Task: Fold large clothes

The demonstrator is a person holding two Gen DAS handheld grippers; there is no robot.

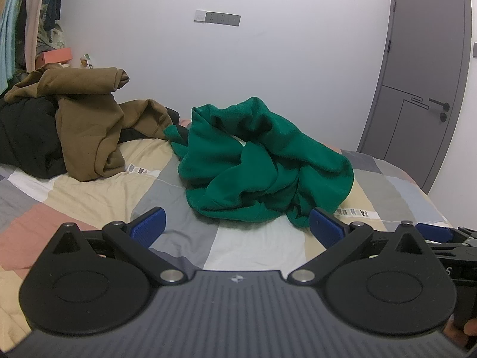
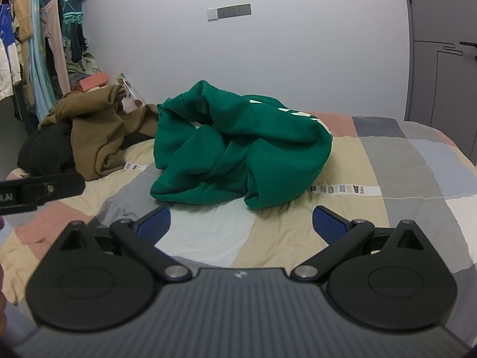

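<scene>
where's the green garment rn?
Green garment lies crumpled mid-bed on the patchwork quilt, centre of both wrist views, just right of the brown garment and ahead of both open grippers.

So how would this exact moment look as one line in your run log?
stage: start | left hand-held gripper: open, empty | right hand-held gripper: open, empty | green garment: crumpled on bed, untouched

We see our left gripper low over the patchwork quilt, blue pads spread wide and holding nothing. Just beyond them lies a crumpled green garment; to its left a brown garment is heaped over black cloth. A grey door stands at right, hanging clothes at far left.
</scene>
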